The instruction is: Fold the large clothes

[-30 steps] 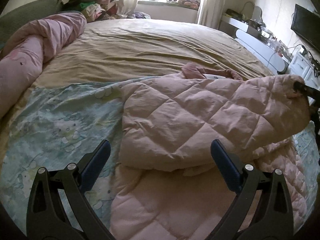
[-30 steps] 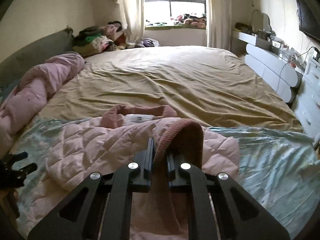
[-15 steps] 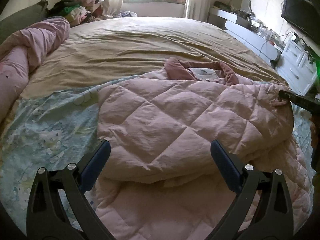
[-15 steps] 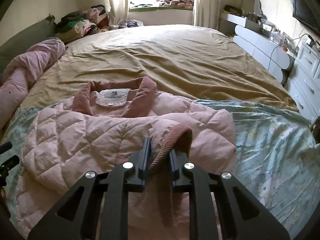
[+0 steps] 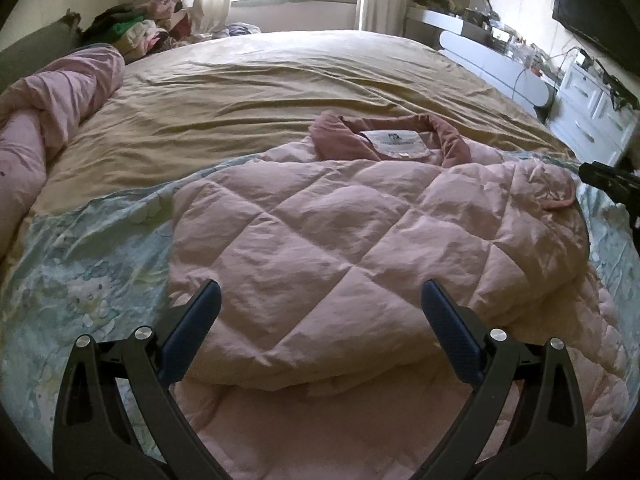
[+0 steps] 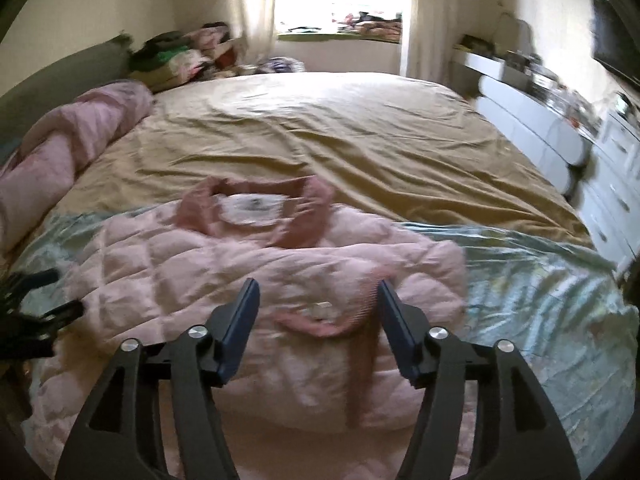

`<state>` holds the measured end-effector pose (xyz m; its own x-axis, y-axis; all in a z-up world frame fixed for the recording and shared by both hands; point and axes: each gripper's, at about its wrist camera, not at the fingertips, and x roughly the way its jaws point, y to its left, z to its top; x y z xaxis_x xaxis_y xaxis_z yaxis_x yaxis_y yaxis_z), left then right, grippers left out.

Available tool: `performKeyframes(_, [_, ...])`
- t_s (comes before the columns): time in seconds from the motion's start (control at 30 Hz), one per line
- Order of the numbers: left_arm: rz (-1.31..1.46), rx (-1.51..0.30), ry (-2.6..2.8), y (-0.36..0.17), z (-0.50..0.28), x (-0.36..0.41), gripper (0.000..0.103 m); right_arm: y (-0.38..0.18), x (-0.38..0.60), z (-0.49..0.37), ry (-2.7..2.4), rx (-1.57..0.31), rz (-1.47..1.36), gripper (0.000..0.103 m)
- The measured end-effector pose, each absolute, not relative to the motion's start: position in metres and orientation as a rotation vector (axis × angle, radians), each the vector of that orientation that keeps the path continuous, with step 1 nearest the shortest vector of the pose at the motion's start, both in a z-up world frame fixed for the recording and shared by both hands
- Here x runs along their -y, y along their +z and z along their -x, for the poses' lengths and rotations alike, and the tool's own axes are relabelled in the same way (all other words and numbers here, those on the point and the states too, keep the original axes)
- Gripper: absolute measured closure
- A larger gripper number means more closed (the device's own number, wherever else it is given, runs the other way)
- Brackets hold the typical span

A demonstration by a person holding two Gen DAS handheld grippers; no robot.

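Observation:
A pink quilted jacket [image 5: 340, 248] lies on the bed with a sleeve folded across its front and its dark pink collar [image 5: 340, 138] at the far side. The sleeve's ribbed cuff [image 6: 332, 324] rests on the jacket. My left gripper [image 5: 320, 304] is open and empty, low over the jacket's near left part. My right gripper [image 6: 316, 300] is open just above the cuff, holding nothing; it shows at the right edge of the left wrist view [image 5: 608, 184]. The jacket [image 6: 256, 280] fills the middle of the right wrist view.
The bed has a tan sheet [image 5: 280, 92] and a pale blue patterned cover [image 5: 80, 264] under the jacket. A rolled pink duvet [image 5: 44, 120] lies along the left edge. A clothes pile [image 5: 148, 36] sits at the far left. White drawers [image 5: 592, 120] stand to the right.
My right gripper carried the sleeve cuff across the jacket, lowered it and opened, letting the cuff drop onto the jacket. My left gripper stayed open and moved forward over the jacket.

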<state>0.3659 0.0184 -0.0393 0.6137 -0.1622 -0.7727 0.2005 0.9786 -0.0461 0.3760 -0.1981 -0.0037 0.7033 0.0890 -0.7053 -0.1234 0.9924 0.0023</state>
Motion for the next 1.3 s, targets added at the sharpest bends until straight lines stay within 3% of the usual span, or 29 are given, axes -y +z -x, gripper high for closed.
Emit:
performKeyframes(0.3, [-0.035, -0.974, -0.208, -0.084, -0.379, -0.018, 0.008, -0.035, 0.141, -0.388, 0.195, -0.878, 0.099, 0.035])
performKeyframes(0.83, [-0.040, -0.965, -0.214, -0.093, -0.384, -0.017, 0.008, -0.114, 0.133, -0.430, 0.103, -1.054, 0.065, 0.014])
performKeyframes(1.3, [-0.021, -0.953, -0.225, -0.079, -0.372, -0.022, 0.009, -0.087, 0.145, -0.412, 0.093, -0.983, 0.021, 0.013])
